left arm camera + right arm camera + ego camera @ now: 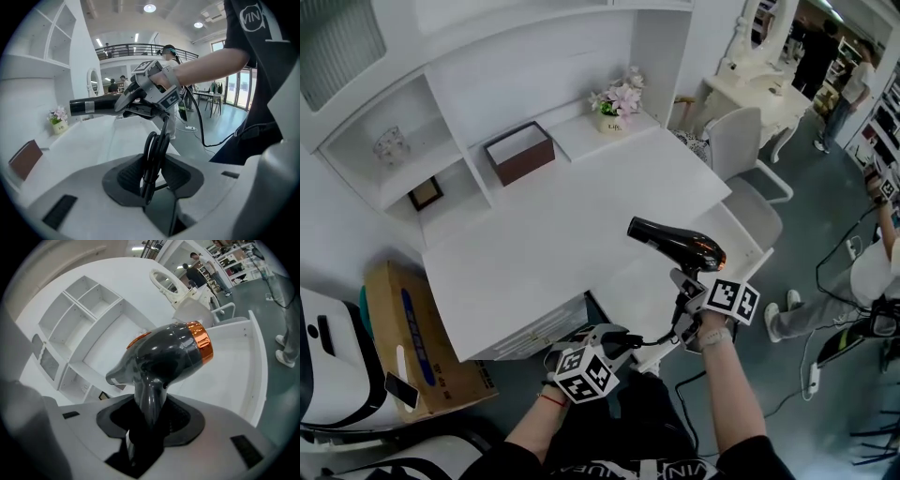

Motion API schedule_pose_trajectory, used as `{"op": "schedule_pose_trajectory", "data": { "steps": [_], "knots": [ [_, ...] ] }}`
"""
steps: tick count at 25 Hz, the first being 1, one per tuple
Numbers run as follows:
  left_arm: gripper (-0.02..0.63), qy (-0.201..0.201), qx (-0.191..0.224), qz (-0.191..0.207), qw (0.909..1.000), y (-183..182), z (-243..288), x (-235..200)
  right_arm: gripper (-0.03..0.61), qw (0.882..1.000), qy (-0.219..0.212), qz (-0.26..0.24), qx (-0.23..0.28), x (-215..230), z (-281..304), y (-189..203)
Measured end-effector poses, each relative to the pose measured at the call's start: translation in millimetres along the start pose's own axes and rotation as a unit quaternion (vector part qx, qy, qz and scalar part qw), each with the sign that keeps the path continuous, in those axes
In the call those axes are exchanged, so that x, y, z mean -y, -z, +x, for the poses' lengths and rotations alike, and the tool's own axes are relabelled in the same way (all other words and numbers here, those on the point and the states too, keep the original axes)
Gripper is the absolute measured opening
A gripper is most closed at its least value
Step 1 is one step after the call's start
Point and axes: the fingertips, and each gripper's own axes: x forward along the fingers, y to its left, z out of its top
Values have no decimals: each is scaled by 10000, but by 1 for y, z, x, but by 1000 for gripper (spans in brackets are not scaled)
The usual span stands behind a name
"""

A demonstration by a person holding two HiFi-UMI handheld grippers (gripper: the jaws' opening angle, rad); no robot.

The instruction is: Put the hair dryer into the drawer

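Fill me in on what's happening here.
A person works a gripper in each hand. The right gripper clamps the black hair dryer by its handle, holding it above the open drawer. The left gripper pinches its looped cord. The dryer is not in the drawer yet.

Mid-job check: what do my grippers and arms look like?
The left gripper and right gripper are light grey with dark pads, each bearing a cube of black-and-white square markers. Short black sleeves; red band on the left wrist.

Black short-sleeved shirt (255, 47) (white lettering), red wristband (551, 398); left gripper (151, 174) pale grey with marker cube (584, 373)
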Motion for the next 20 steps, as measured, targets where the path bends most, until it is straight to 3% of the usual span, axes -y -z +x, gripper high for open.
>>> {"op": "schedule_pose_trajectory", "data": {
  "steps": [9, 15, 20],
  "knots": [
    [121, 151, -234, 610, 9977, -54, 31, -17, 163, 9994, -350, -15, -79, 12, -14, -53],
    [121, 103, -285, 737, 9968, -78, 60, -35, 163, 9991, -392, -111, -131, 28, -14, -87],
    [121, 410, -296, 584, 9970, -77, 97, -29, 163, 9983, -242, -305, -442, 56, -9, -90]
  ]
}}
